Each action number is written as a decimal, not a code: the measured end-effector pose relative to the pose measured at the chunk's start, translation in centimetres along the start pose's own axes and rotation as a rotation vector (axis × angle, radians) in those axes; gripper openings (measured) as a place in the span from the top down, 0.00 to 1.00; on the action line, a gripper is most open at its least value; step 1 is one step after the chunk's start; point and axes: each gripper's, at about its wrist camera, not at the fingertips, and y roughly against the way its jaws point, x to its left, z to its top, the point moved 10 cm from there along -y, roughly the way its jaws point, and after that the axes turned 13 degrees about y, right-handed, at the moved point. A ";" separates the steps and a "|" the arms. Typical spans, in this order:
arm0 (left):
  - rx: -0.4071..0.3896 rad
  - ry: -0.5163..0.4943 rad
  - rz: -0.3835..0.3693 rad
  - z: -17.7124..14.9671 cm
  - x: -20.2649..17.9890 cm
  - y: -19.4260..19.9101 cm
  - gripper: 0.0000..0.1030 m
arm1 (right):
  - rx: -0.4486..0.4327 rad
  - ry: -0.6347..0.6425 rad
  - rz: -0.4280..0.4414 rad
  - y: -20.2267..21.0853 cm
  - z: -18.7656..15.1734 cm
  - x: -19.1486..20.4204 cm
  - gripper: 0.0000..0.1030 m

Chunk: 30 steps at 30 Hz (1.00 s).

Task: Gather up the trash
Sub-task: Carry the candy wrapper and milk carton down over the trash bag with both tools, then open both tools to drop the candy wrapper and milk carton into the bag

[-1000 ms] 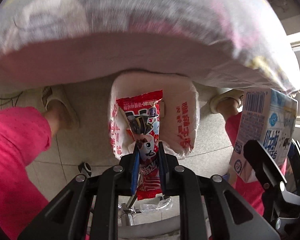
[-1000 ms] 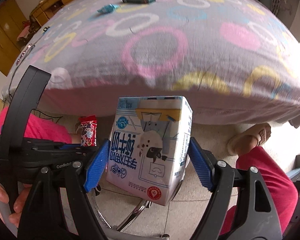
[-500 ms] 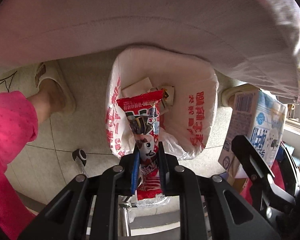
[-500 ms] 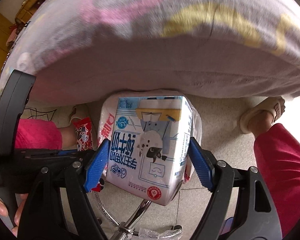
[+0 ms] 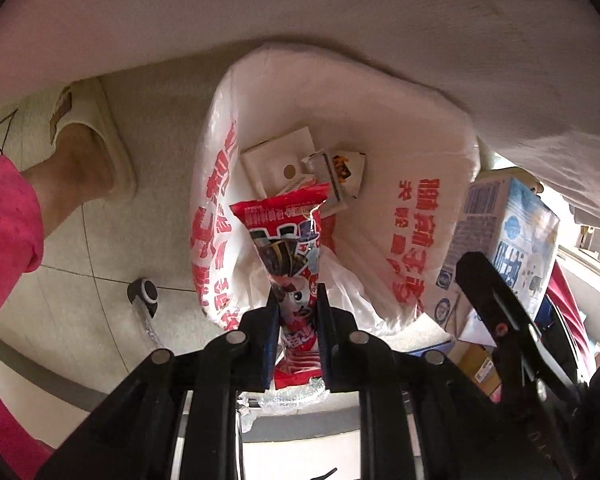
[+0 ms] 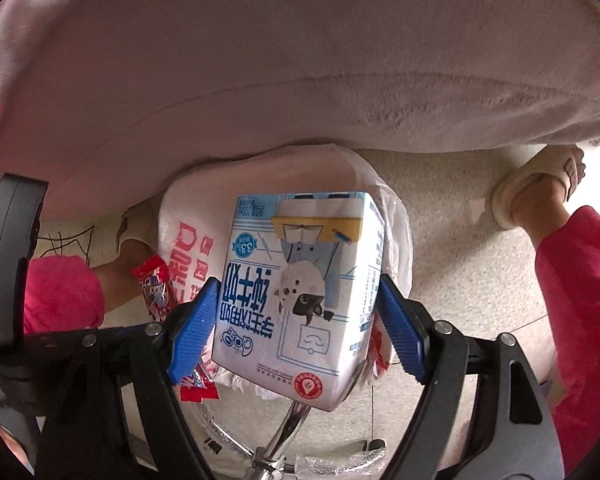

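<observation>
Snack wrapper: the long red shiny snack wrapper [image 5: 290, 256] is sticking up over the open bag, pinched at its lower part by the left gripper [image 5: 296, 308].
Milk box: the white and blue paper milk box [image 6: 300, 300] is hanging upside down above the bag, squeezed on both sides by the right gripper [image 6: 296, 320].
Left tongs: they are sitting narrow, biting on the wrapper.
Right tongs: the blue fingers [image 6: 192, 332] are sitting wide apart, pressing on the box.
Trash bag: the white plastic trash bag with red writing [image 5: 416, 184] is standing open on the floor, right by the bed.
Inside the bag: a flat white cardboard piece [image 5: 278, 160] and a torn little packet [image 5: 342, 168] are lying at the bottom, touching.
Floor: the pale tiled floor [image 5: 100, 248] is showing a foot in a cream slipper [image 5: 96, 136] left of the bag, with a pink trouser leg [image 5: 4, 232] beside it.
Bed: the pale sheet-covered bed edge [image 6: 300, 60] is hanging over the bag.
</observation>
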 end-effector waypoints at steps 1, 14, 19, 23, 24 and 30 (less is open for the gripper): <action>0.010 0.008 -0.001 0.1 0.1 -0.3 0.83 | 0.006 -0.005 0.000 -0.3 0.1 -0.2 0.26; 0.065 0.090 -0.016 1.1 0.3 -2.3 0.83 | 0.071 -0.080 0.027 -3.9 -0.3 -0.6 0.26; 0.066 0.113 -0.002 1.3 0.7 -2.6 0.83 | 0.086 -0.066 0.025 -4.3 -0.4 -0.6 0.26; 0.071 0.129 -0.009 1.4 0.8 -2.5 0.81 | 0.095 -0.066 0.031 -4.8 -0.4 -0.6 0.26; 0.072 0.137 -0.004 1.5 1.0 -2.6 0.79 | 0.098 -0.066 0.029 -4.9 -0.5 -0.6 0.26; 0.099 0.183 0.022 1.5 2.2 -3.0 0.54 | 0.123 -0.107 0.051 -5.5 -0.7 -1.2 0.25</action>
